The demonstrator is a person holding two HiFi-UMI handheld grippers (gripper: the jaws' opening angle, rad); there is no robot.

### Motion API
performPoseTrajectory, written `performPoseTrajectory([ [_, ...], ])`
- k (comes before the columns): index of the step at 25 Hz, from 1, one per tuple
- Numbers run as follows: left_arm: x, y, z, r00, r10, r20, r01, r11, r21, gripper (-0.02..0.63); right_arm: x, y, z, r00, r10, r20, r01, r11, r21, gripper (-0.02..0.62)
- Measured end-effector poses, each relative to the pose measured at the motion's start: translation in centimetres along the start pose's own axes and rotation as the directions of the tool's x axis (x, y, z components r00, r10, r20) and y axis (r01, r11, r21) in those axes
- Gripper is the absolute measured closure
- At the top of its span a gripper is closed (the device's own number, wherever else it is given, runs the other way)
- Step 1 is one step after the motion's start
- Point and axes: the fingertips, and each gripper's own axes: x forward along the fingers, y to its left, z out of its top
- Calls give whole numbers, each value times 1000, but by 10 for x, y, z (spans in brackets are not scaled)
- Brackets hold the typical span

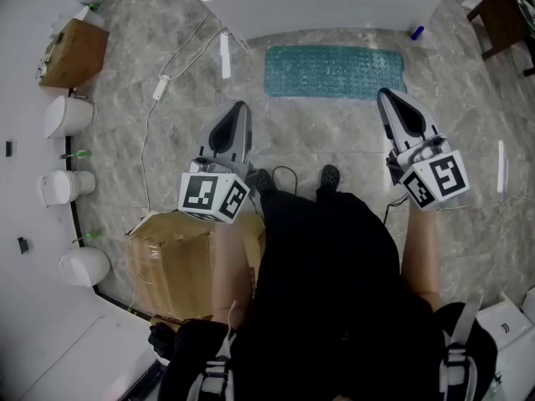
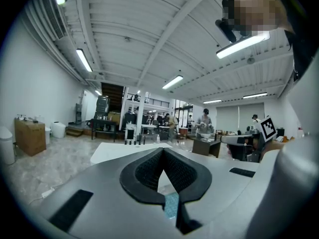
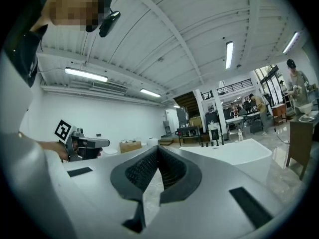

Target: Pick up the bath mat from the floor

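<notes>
The teal bath mat (image 1: 334,71) lies flat on the marble floor just in front of the white bathtub (image 1: 326,2). Both grippers are held above the floor, short of the mat's near edge. My left gripper (image 1: 242,107) points toward the mat's left end, its jaws shut with nothing in them. My right gripper (image 1: 384,94) hangs over the floor near the mat's right end, also shut and empty. In the left gripper view, a sliver of the teal mat (image 2: 171,204) shows below the closed jaws of the left gripper (image 2: 162,151). The right gripper (image 3: 157,148) looks level across the room.
A cardboard box (image 1: 171,261) stands by the person's left leg. White fixtures (image 1: 67,115) and a brown box (image 1: 75,53) line the left wall. Cables (image 1: 163,86) trail over the floor left of the mat. A dark chair (image 1: 506,15) is at far right.
</notes>
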Motion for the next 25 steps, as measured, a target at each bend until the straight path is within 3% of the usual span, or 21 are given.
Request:
performPoseTrajectory([
  [13, 35, -6, -7, 998, -38, -45, 39, 999, 13, 597, -10, -35, -16, 997, -70, -29, 72, 995, 62, 583],
  [25, 128, 37, -12, 991, -121, -65, 121, 993, -11, 597, 52, -75, -21, 991, -111, -78, 116, 991, 61, 583],
])
